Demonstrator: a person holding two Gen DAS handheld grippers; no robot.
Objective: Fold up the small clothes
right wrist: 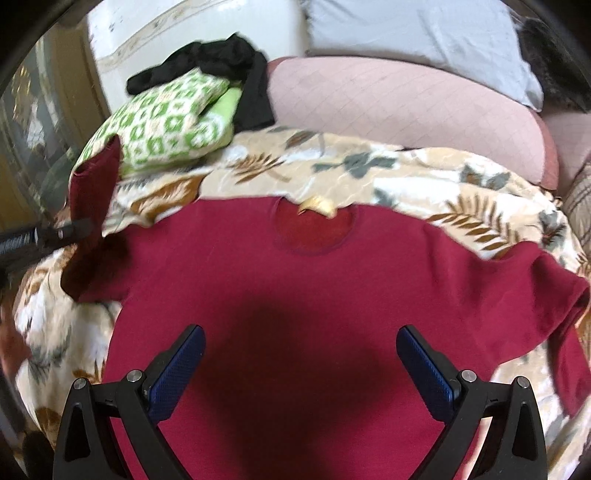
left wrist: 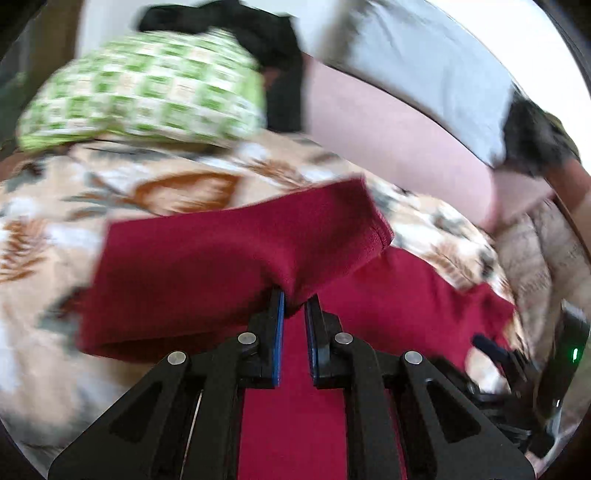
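A dark red T-shirt [right wrist: 295,288] lies flat on a floral blanket, with its round neck opening [right wrist: 314,232] at the far side. My left gripper [left wrist: 295,306] is shut on the shirt's left sleeve [left wrist: 229,254], and the cloth is pinched between the blue pads and lifted off the blanket. In the right wrist view that raised sleeve [right wrist: 92,184] stands up at the left edge. My right gripper [right wrist: 301,343] hangs open above the middle of the shirt's body, with nothing between its fingers. The other sleeve [right wrist: 546,295] lies spread out to the right.
The floral blanket [right wrist: 369,173] covers the bed. A green-and-white patterned bundle [right wrist: 166,125] and a black garment [right wrist: 221,55] sit at the far left. A pink cushion [right wrist: 406,107] and a grey pillow [right wrist: 424,33] lie behind.
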